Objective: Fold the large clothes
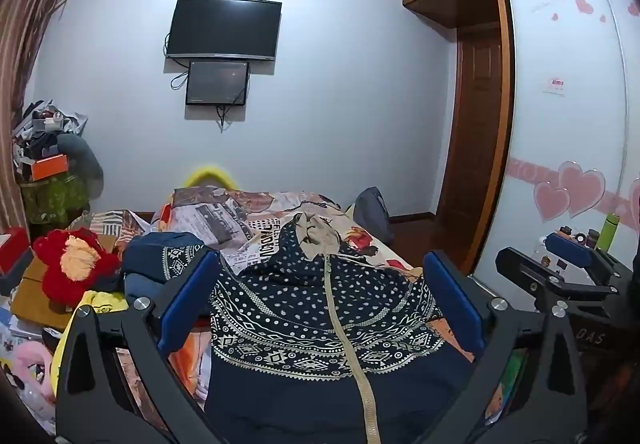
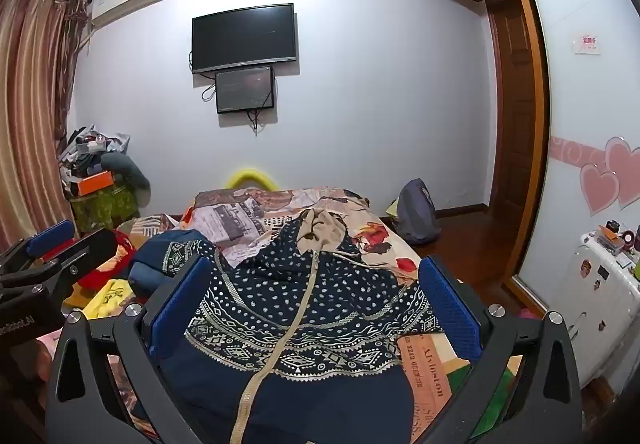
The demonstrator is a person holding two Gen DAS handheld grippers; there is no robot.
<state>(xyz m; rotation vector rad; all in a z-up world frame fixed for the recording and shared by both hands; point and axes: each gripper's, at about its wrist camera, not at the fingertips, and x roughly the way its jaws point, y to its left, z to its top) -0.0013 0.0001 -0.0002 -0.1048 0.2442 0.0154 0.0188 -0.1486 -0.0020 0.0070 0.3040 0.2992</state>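
Bedroom clutter rings a bed (image 1: 376,240) where a navy patterned zip hoodie (image 1: 312,308) lies face up, hood toward the far wall, zipper running away from both cameras. Left gripper (image 1: 320,300) and right gripper (image 2: 308,300) hover spread wide, grasping nothing. Soft and floppy, it looks best pinched at hem corners or shoulders.

My left gripper (image 1: 322,296) hangs wide open above the navy patterned hoodie (image 1: 304,308) spread zipper-up on the bed (image 1: 256,219), my right gripper (image 1: 560,264) alongside to the right.
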